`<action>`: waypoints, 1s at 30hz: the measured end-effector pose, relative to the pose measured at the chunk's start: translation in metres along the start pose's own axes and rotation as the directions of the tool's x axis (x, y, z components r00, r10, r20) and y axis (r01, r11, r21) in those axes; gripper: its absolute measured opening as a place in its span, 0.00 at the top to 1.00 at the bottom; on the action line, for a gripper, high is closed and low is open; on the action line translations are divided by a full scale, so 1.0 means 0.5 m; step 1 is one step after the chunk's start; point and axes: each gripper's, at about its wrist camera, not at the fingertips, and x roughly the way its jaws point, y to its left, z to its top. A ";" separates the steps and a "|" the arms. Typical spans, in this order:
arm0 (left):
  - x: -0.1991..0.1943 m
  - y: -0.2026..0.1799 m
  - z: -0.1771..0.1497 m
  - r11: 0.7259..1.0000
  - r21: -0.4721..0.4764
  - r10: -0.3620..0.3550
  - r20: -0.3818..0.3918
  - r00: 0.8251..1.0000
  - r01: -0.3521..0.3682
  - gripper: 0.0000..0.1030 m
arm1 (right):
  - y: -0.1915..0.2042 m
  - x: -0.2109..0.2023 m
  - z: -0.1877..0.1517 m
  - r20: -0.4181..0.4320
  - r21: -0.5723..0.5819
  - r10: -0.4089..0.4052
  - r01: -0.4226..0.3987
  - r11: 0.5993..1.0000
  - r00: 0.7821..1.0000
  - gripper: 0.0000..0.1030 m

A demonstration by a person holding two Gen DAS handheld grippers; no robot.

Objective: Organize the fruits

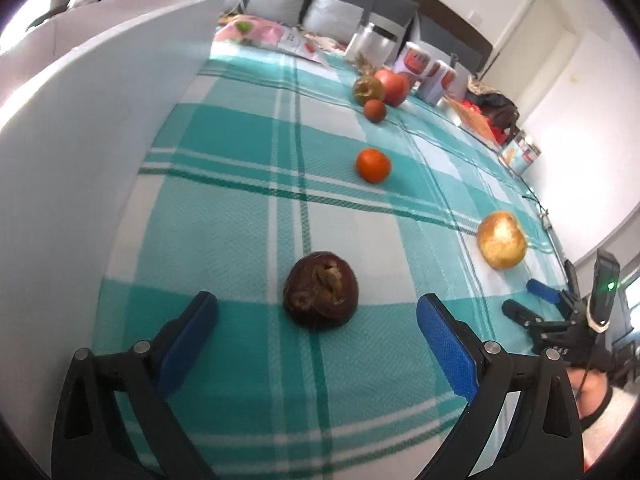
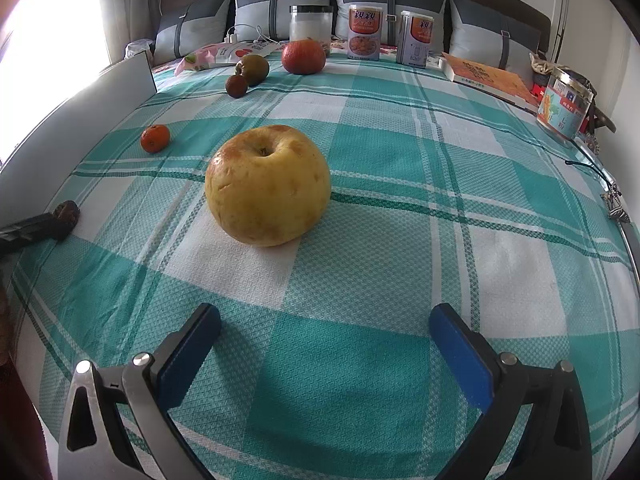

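Fruits lie on a teal plaid cloth (image 1: 248,208). A dark brown wrinkled fruit (image 1: 321,291) sits just ahead of my open, empty left gripper (image 1: 316,312), between its blue pads. A yellow apple (image 2: 267,185) lies ahead of my open, empty right gripper (image 2: 324,320); it also shows in the left wrist view (image 1: 501,239). A small orange (image 1: 373,165) lies mid-cloth (image 2: 155,138). At the back lie a small brown fruit (image 2: 236,86), a green-brown fruit (image 2: 252,69) and a large red fruit (image 2: 303,56). The right gripper (image 1: 528,298) shows at the left view's right edge.
A white board (image 1: 80,152) stands along the left side. Two tins (image 2: 363,32), a glass jar (image 2: 310,24), snack bags (image 2: 216,54), a book (image 2: 492,76) and a printed jar (image 2: 562,106) line the back and right edge. Grey pillows (image 2: 280,4) stand behind.
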 end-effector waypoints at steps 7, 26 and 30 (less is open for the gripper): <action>0.047 -0.083 0.005 0.953 0.185 0.248 -0.020 0.969 -0.240 0.58 | -0.001 0.002 0.014 -0.041 0.007 0.021 -0.021 1.000 0.999 0.00; -0.330 -0.017 0.056 0.995 -0.055 0.088 0.081 0.993 -0.084 0.59 | 0.182 -0.114 0.227 -0.101 0.025 0.337 -0.337 0.941 0.936 0.35; -0.396 0.133 0.073 0.958 -0.198 0.235 0.118 0.965 -0.209 0.59 | 0.395 -0.198 0.282 -0.101 -0.115 0.526 -0.535 0.837 0.845 0.35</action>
